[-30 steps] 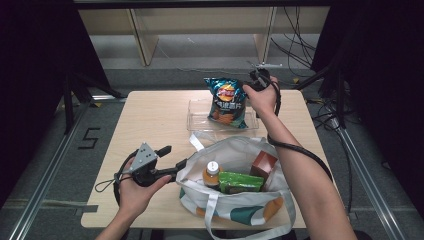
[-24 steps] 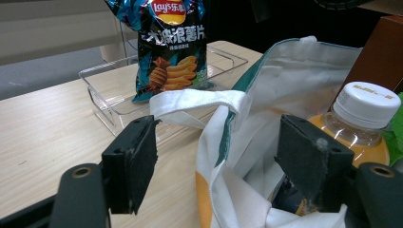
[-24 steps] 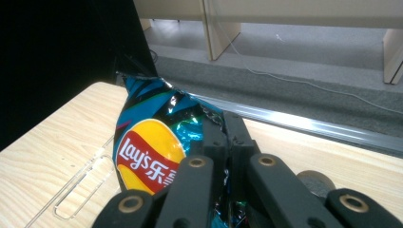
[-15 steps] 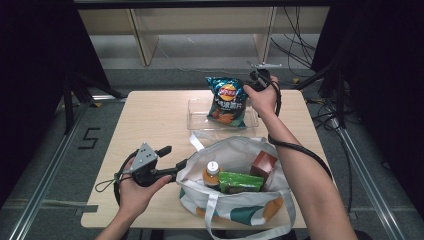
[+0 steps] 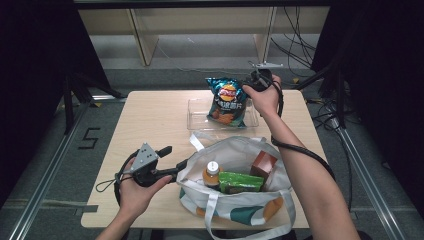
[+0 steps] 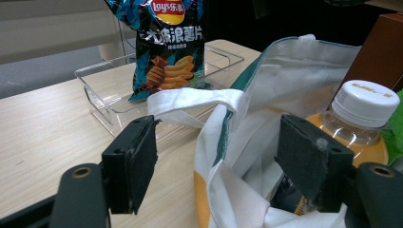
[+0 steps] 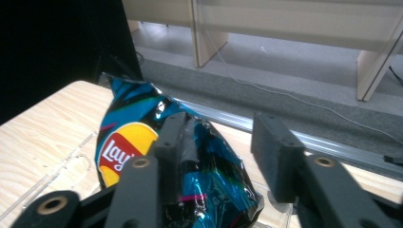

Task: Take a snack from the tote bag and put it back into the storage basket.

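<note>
Blue chip bag (image 5: 227, 100) upright in clear tray (image 5: 197, 107) near table's far edge; right claw (image 7: 216, 142) released beside it. Left claw (image 6: 216, 156) spread wide astride tote rim (image 5: 235, 145). Next, likely: withdraw, reach into tote for bottle (image 5: 212, 173).

Looks like we're in some kind of lab or recording studio setup, not anybody's home. The light wooden table (image 5: 150, 120) sits inside a frame of aluminium rails (image 5: 42, 185), with black curtains (image 5: 35, 45) hanging on both sides of it. Beyond the table's far edge we see bare plywood shelving (image 5: 200, 25) on grey carpet, and loose cables (image 5: 305, 47) trailing across the floor to the right of the table. There's even a "5" taped on the floor (image 5: 89, 138) just left of the table.
</note>
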{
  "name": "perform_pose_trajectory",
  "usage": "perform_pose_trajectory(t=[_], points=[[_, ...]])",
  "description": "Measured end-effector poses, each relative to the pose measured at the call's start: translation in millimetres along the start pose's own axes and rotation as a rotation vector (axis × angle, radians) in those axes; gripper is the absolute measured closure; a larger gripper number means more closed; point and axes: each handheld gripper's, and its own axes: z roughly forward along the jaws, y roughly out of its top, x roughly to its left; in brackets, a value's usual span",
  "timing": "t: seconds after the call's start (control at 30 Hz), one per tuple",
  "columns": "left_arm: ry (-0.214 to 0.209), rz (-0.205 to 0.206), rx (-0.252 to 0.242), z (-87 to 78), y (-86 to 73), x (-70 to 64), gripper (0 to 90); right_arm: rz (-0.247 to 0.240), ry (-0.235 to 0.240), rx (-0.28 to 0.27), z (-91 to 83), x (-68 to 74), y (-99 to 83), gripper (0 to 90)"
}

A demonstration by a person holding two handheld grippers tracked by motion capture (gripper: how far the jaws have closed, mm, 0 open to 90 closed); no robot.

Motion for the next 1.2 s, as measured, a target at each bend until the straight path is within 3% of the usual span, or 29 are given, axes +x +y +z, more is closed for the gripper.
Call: perform_pose_trajectory(t=[0.4,0.57,0.63,0.77,0.87,0.9,1.0,1.03,1.1,1.13,1.2], points=[[0.003,0.002,0.002,-0.3,0.5,-0.7,29.4,0.004,0.039,-0.04,-24.2,2.0,9.6,43.7],[0.006,0.0,0.001,-0.9,0.1,0.1,29.4,0.025,0.057,-0.024,-37.1,-0.2,7.8,41.8],[0.007,0.0,0.001,-0.7,0.1,0.1,29.4,0.009,0.062,-0.017,-42.2,-3.8,5.8,41.0],[0.008,0.001,0.0,-1.0,0.6,-0.5,29.4,0.056,0.09,-0.009,-53.0,-7.5,1.4,41.1],[0.01,0.001,0.003,-0.7,0.2,-0.4,29.4,0.033,0.094,-0.008,-62.3,-10.0,-0.7,41.3],[0.01,0.0,0.003,-0.7,0.2,-0.5,29.4,0.049,0.106,-0.008,-65.5,-8.7,-1.7,41.5],[0.01,0.003,0.005,-0.6,0.5,-1.0,29.4,0.014,0.119,0.007,-74.8,-8.1,-4.0,42.4],[0.01,0.003,0.005,-0.6,0.5,-1.0,29.4,0.03,0.126,0.011,-78.3,-6.4,-4.5,42.4],[0.007,0.001,0.002,-0.2,0.1,-0.9,29.3,-0.007,0.127,0.004,-84.2,-7.1,-6.0,42.3],[0.008,0.002,0.003,-0.4,0.0,-0.9,29.3,0.021,0.132,0.001,-87.2,-5.3,-6.6,42.1],[0.012,0.001,0.004,-0.9,0.1,-1.0,29.3,0.021,0.152,0.005,-94.1,-4.5,-7.9,42.5]])
